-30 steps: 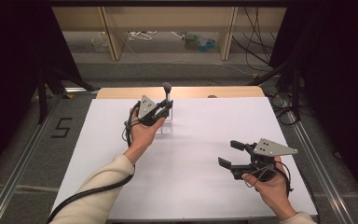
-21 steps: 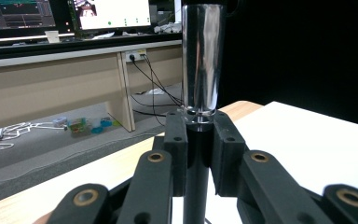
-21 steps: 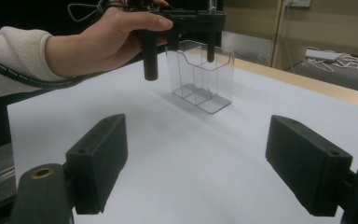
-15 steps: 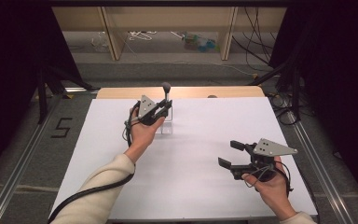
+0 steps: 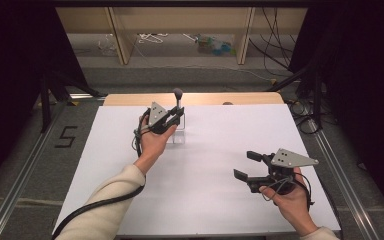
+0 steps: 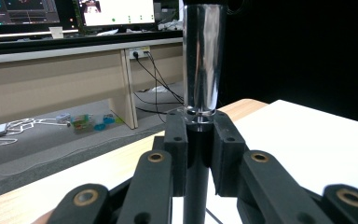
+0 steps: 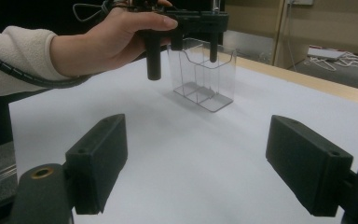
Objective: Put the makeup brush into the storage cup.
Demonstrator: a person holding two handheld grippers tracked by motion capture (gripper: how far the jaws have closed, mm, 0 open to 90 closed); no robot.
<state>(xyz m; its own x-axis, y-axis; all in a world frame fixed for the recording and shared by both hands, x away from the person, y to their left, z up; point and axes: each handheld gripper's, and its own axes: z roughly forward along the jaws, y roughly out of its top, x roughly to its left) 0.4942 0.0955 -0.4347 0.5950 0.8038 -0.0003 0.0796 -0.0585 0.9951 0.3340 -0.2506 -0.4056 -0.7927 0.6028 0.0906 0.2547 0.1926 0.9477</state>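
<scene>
A slim brush-like stick (image 5: pixel 178 97) with a black stem, a shiny metal sleeve (image 6: pixel 203 60) and a rounded grey head stands upright. My left gripper (image 5: pixel 179 114) is shut on its stem at the far middle of the white table (image 5: pixel 205 200). In the left gripper view the jaws (image 6: pixel 198 128) clamp the stem just under the sleeve. A clear plastic holder (image 7: pixel 205 79) with compartments sits right below, and the stem's lower end (image 7: pixel 213 49) reaches down inside it. My right gripper (image 5: pixel 246 165) hovers open at the near right, its jaws (image 7: pixel 200 154) wide apart with nothing between them.
A wooden strip (image 5: pixel 205 98) borders the table's far edge. Beyond it are shelf legs (image 5: pixel 120 35), cables and small clutter on the floor. A "5" (image 5: pixel 66 136) is marked on the floor at the left. Metal rails run along both sides.
</scene>
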